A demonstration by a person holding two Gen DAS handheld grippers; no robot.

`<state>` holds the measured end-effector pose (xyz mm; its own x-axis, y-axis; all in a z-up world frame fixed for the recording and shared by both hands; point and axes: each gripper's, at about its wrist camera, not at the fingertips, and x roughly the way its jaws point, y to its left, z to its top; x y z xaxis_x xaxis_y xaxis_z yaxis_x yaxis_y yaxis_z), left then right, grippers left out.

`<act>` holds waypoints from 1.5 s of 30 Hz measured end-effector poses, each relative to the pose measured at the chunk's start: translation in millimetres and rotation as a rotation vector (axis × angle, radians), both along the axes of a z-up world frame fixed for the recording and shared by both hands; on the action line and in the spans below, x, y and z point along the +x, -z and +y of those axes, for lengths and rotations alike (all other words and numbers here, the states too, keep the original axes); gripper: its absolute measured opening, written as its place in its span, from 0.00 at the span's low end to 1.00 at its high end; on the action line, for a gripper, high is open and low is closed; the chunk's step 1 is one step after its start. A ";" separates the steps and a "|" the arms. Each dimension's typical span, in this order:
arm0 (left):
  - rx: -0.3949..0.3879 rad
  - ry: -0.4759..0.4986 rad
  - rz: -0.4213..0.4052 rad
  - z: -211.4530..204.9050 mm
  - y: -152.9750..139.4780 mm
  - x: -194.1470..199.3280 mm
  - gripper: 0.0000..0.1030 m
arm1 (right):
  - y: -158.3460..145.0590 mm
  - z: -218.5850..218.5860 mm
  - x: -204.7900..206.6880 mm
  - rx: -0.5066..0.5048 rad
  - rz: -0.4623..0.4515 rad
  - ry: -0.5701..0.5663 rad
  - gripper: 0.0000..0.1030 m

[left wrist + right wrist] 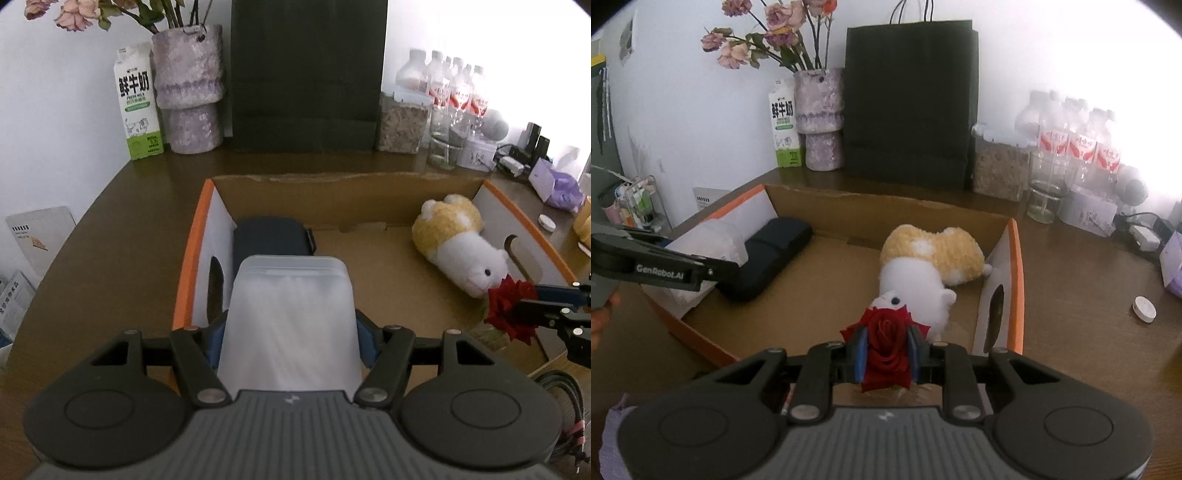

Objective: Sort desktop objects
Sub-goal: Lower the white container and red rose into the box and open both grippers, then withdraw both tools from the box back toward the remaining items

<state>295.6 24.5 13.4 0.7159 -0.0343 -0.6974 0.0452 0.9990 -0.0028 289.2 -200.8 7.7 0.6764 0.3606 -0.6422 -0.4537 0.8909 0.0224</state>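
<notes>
Gripping a frosted tub [291, 325] in the left tongs [291, 332] above the cardboard box [332, 177], beside a dark case [271, 236]; right tongs [886, 350] clenched on a rose [886, 347] near the plush toy [923, 273]. Risk: crushing petals through squeezing, or knocking the toy.

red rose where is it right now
The red rose is clamped in the right gripper, held over the near right part of the cardboard box, just in front of the plush toy's face.
</notes>
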 end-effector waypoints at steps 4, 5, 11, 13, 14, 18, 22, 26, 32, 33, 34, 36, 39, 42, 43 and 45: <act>0.029 0.016 -0.007 -4.7 3.8 -1.7 0.64 | 5.2 0.3 3.4 -0.011 0.015 -0.007 0.20; 0.032 0.021 -0.006 -5.4 4.4 -2.5 0.65 | 6.2 0.5 3.7 -0.014 0.018 -0.009 0.20; 0.109 0.040 -0.018 -15.1 11.5 -6.3 0.65 | 10.3 -0.5 6.2 -0.020 0.031 -0.008 0.21; 0.120 0.038 -0.021 -16.4 11.9 -6.7 0.66 | 10.2 -0.4 6.2 -0.027 0.030 -0.008 0.22; 0.119 0.034 -0.025 -16.4 11.5 -6.5 0.70 | 10.1 -0.8 6.3 -0.028 0.032 -0.006 0.23; 0.107 0.030 -0.035 -14.4 8.4 -7.5 0.79 | 8.8 -1.1 5.9 -0.031 0.037 -0.003 0.25; 0.121 0.031 -0.065 -16.1 3.7 -13.2 0.94 | 5.3 0.1 2.7 -0.040 0.025 0.009 0.44; 0.101 0.028 -0.106 -13.7 -4.8 -21.0 1.00 | 0.3 -3.3 -0.8 -0.022 0.018 0.011 0.71; 0.072 0.004 -0.150 -8.4 -17.6 -37.5 1.00 | -13.7 -4.6 -15.5 0.008 -0.013 0.000 0.92; 0.071 0.003 -0.160 -7.7 -20.2 -41.2 1.00 | -16.1 -4.5 -17.9 0.009 -0.020 0.000 0.96; 0.070 0.001 -0.172 -7.1 -22.6 -45.1 1.00 | -18.8 -4.7 -21.2 0.009 -0.029 0.003 1.00; 0.070 -0.001 -0.194 -6.2 -27.7 -53.5 1.00 | -23.4 -4.8 -27.9 0.008 -0.045 0.007 1.00; 0.066 0.001 -0.209 -4.8 -33.6 -64.5 1.00 | -29.9 -5.5 -39.8 0.008 -0.065 0.005 1.00; 0.057 0.004 -0.222 -2.2 -38.3 -76.4 1.00 | -34.5 -6.1 -50.9 0.002 -0.082 0.006 1.00; 0.056 0.003 -0.228 -1.4 -40.0 -81.2 1.00 | -35.9 -6.6 -55.1 0.000 -0.087 0.005 1.00; 0.051 0.002 -0.240 0.4 -42.5 -90.8 1.00 | -38.3 -8.5 -63.5 0.001 -0.095 0.005 1.00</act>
<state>204.9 24.9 55.9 0.8611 -0.0048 -0.5084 0.0403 0.9974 0.0589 225.6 -209.3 45.9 0.7363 0.3572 -0.5748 -0.4490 0.8933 -0.0200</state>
